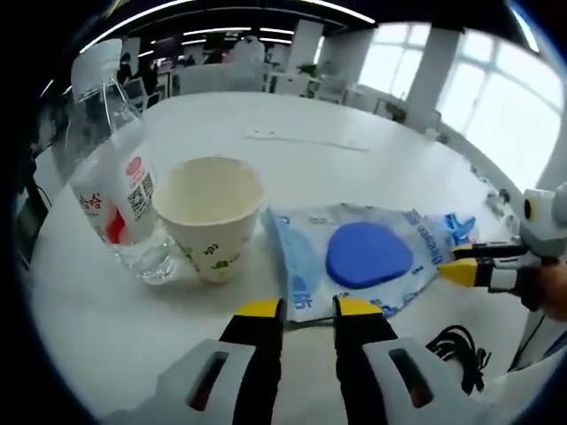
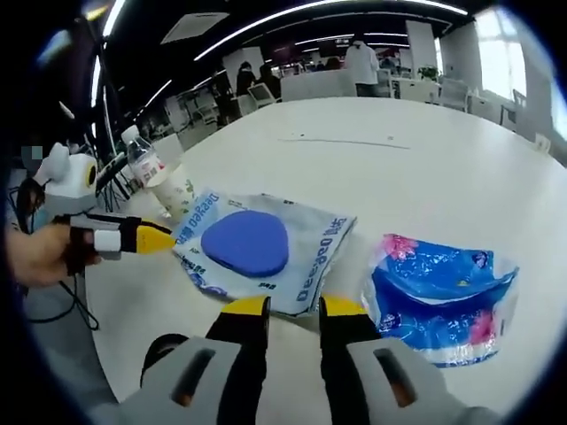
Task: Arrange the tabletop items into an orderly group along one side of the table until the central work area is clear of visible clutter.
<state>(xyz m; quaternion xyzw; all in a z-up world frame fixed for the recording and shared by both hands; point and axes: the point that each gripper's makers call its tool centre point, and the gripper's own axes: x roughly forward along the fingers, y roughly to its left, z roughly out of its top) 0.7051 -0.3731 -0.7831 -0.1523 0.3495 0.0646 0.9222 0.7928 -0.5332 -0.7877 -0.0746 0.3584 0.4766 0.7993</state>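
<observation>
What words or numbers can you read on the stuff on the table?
Flat pale blue packet: big blue letters along its edge, mirrored or upside down, seemingly starting "Dea" but not surely readable.
Water bottle: red and white label with red characters and a square code, too blurred to read.
Paper cup: small green marks, no words I can make out.
Blue and pink plastic pack: no print sharp enough to read.

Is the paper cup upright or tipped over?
Upright: the paper cup stands on its base, open mouth up, beside the water bottle.
</observation>
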